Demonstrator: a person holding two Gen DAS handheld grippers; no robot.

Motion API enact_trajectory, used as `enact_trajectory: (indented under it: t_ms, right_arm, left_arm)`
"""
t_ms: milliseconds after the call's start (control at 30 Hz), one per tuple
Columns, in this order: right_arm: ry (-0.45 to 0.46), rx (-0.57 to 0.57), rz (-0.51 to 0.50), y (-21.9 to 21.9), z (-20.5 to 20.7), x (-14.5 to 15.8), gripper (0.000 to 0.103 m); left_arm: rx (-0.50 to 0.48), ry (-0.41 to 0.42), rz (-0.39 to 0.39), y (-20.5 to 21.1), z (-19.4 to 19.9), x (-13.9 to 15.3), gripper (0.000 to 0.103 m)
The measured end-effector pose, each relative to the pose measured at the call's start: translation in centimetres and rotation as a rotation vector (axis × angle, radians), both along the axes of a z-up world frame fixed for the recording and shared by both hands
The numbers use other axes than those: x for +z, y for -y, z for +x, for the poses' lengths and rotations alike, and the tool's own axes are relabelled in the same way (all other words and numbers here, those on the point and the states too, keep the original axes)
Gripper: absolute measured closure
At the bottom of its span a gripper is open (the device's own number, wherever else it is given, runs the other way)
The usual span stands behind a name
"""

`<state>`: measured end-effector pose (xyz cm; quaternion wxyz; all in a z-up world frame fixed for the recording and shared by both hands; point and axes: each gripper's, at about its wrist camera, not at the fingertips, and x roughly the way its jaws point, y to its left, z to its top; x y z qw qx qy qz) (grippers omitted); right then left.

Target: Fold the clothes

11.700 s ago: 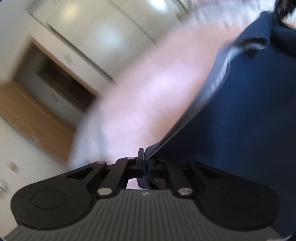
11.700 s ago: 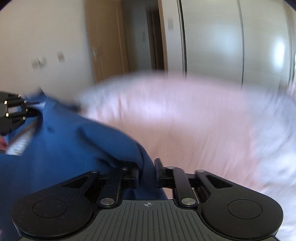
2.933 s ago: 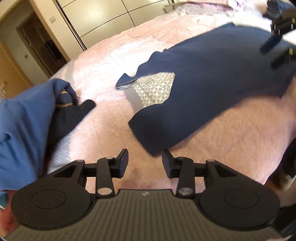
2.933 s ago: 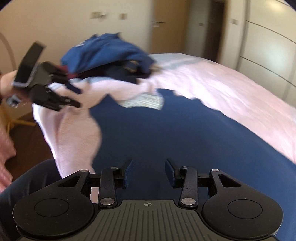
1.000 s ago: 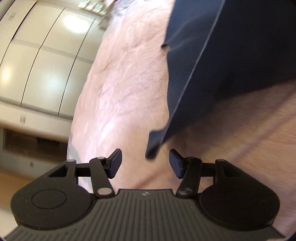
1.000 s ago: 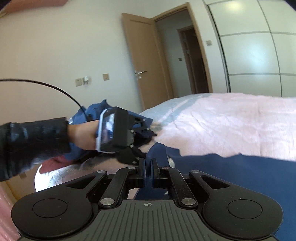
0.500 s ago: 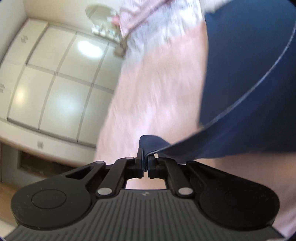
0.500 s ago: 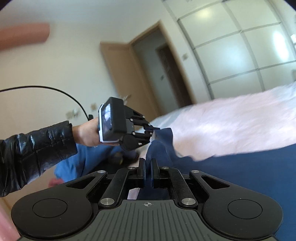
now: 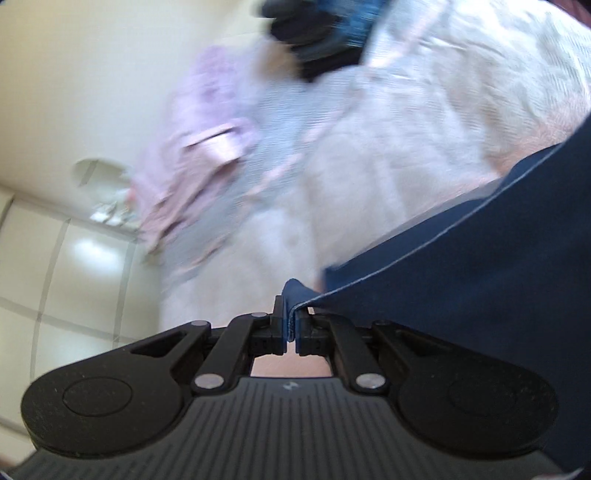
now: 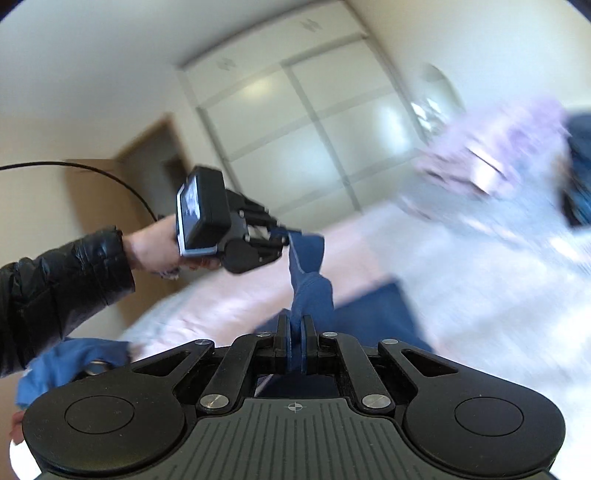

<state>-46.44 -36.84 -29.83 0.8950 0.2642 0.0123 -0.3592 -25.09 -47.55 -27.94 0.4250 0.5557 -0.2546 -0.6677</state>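
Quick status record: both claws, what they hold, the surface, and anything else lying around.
left claw: shut on a corner of the navy garment
right claw: shut on another bit of the navy garment, close to the left claw
garment state: pinched edge lifted, the rest lying on the bed
surface: bed with pink cover
other items: pile of dark and blue clothes at the bed's far end; pink fabric beside it, blurred
backdrop: wardrobe, door

black gripper (image 10: pixel 284 240) | silver screws | ribbed grey body | black glossy sleeve (image 10: pixel 55 291) | black cable (image 10: pixel 92 173)
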Motion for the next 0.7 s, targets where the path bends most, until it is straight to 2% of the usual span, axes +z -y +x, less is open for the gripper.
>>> enact_trajectory:
  t_ms: [100, 200, 267, 333, 367, 400, 533, 700]
  right_arm:
    - [-0.027, -0.022, 0.117, 0.4, -2.4, -2.9, 0.100]
    - [-0.033, -0.027, 0.193, 0.2, -4.0, -5.4, 0.100]
    - [-0.033, -0.042, 0.208, 0.4, -4.2, -6.2, 0.100]
    - [-0.034, -0.050, 0.218, 0.5, -4.4, -6.4, 0.100]
    - [-0.034, -0.051, 0.223, 0.5, -4.4, -6.5, 0.101]
    - [-0.035, -0.052, 0.229, 0.5, -4.5, -6.5, 0.101]
    - [-0.044, -0.064, 0.251, 0.5, -4.7, -7.0, 0.100]
    - [-0.059, -0.143, 0.283, -0.1, -5.7, -6.9, 0.100]
  left_arm:
    - [-0.014, -0.001, 0.055, 1.5, -1.7, -3.1, 0.099]
    - [-0.028, -0.001, 0.110, 2.9, -3.4, -6.2, 0.092]
    - [-0.036, -0.003, 0.146, 3.9, -4.5, -8.2, 0.085]
    - [0.006, -0.079, 0.159, 4.1, -3.1, -6.9, 0.076]
    - [0.027, -0.120, 0.165, 4.2, -2.3, -6.1, 0.067]
    - [0.058, -0.150, 0.164, 4.3, -1.5, -5.5, 0.064]
    - [0.167, -0.238, 0.146, 3.4, 1.9, -3.0, 0.064]
    - [0.252, -0.297, 0.152, -1.0, 5.5, -1.5, 0.064]
